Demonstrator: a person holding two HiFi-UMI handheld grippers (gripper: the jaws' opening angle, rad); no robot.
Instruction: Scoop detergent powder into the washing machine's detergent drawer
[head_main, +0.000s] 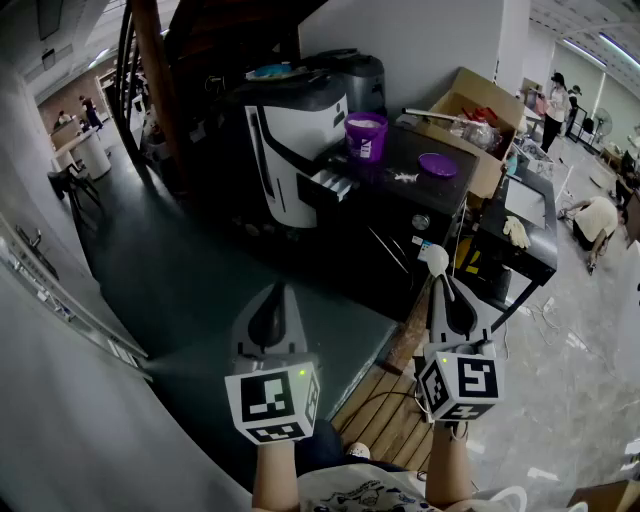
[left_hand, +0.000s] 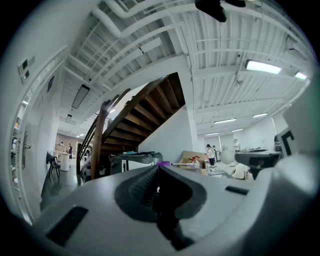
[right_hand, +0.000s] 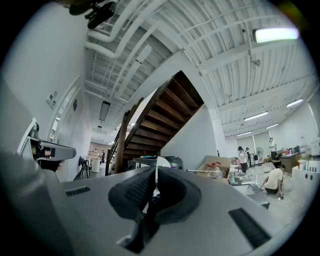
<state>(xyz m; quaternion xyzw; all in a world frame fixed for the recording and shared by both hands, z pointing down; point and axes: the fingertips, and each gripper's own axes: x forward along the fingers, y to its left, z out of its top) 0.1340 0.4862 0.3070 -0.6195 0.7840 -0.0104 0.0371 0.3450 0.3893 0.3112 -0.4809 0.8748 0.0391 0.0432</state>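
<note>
The white and black washing machine (head_main: 285, 150) stands at the back with its detergent drawer (head_main: 326, 185) pulled out. Beside it, on the black cabinet top (head_main: 420, 195), are the open purple detergent tub (head_main: 366, 135) and its purple lid (head_main: 437, 165). My right gripper (head_main: 438, 278) is well short of the cabinet. It is shut on the handle of a white scoop (head_main: 434, 260), whose bowl sticks up past the jaws (right_hand: 161, 162). My left gripper (head_main: 274, 292) is shut with nothing in it and hangs over the dark floor. The tub (left_hand: 163, 163) shows far ahead in the left gripper view.
A cardboard box (head_main: 472, 108) of clutter sits behind the lid. A small white thing (head_main: 405, 177) lies on the cabinet top. A black cart (head_main: 520, 225) stands to the right. A wooden stair (head_main: 150, 70) rises at the back left. People (head_main: 556, 100) are far off.
</note>
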